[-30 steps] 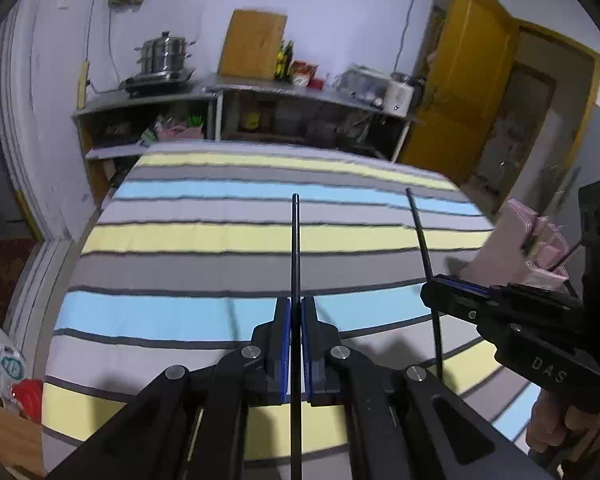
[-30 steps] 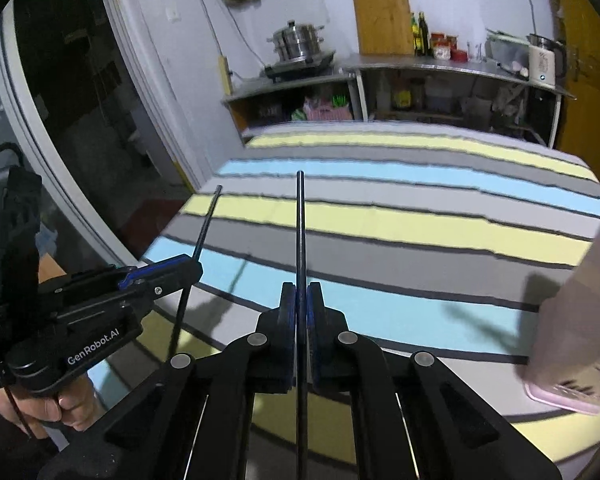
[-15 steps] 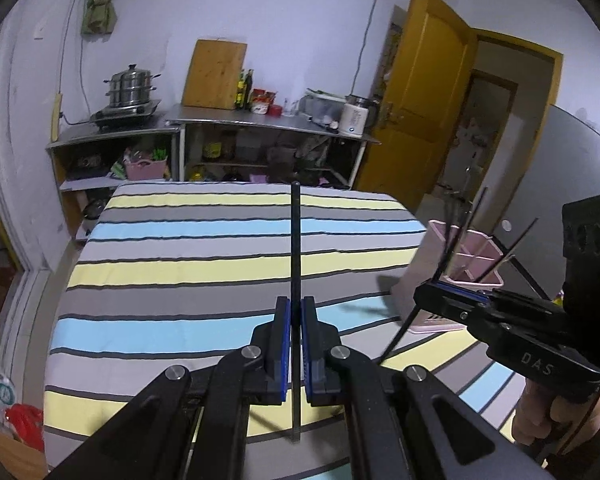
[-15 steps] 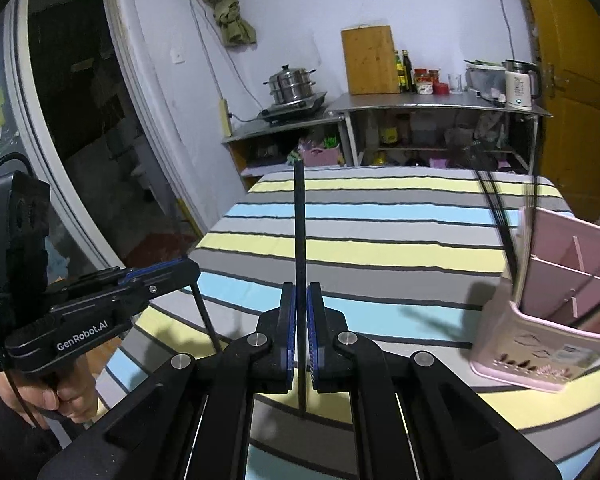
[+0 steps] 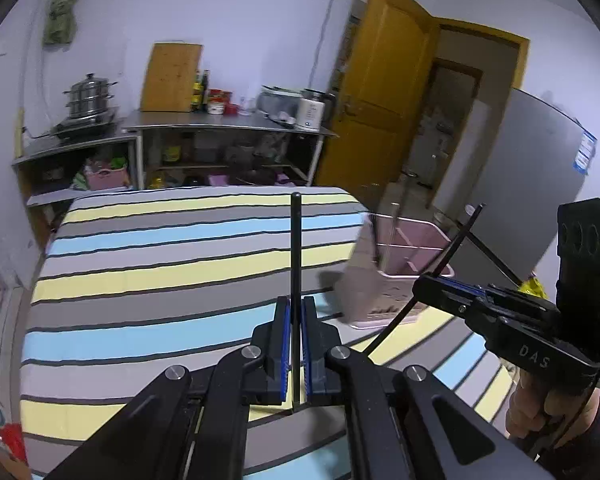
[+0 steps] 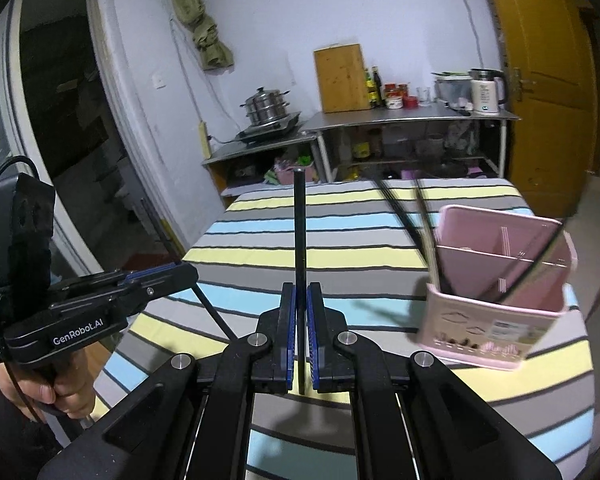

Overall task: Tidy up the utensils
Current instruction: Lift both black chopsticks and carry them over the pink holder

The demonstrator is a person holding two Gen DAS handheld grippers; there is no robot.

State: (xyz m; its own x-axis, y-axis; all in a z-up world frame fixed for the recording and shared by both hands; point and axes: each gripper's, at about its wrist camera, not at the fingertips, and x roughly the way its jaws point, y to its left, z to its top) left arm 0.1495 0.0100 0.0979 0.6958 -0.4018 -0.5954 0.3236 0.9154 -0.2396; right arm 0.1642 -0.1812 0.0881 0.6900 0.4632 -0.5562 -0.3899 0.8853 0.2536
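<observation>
My left gripper [image 5: 296, 308] is shut on a black chopstick [image 5: 296, 240] that points up and away. My right gripper [image 6: 301, 292] is shut on a second black chopstick [image 6: 299, 220], also upright. A pink divided utensil holder [image 6: 496, 308] stands on the striped table to the right, with several dark chopsticks [image 6: 404, 216] leaning in it. It shows blurred in the left wrist view [image 5: 384, 288]. The right gripper appears in the left wrist view [image 5: 424, 286], just right of the holder. The left gripper appears in the right wrist view [image 6: 188, 272], far left.
The table has a striped cloth [image 5: 160, 264] in yellow, blue and grey. Metal shelves [image 6: 380, 128] with a steamer pot, bottles and a kettle stand behind it. A yellow door [image 5: 384, 92] is at the right, a fridge [image 5: 540, 168] beside it.
Both grippers have lifted and tilted up with their chopsticks. The view has swung from the tabletop toward the room, and the pink holder has come into fuller view.
</observation>
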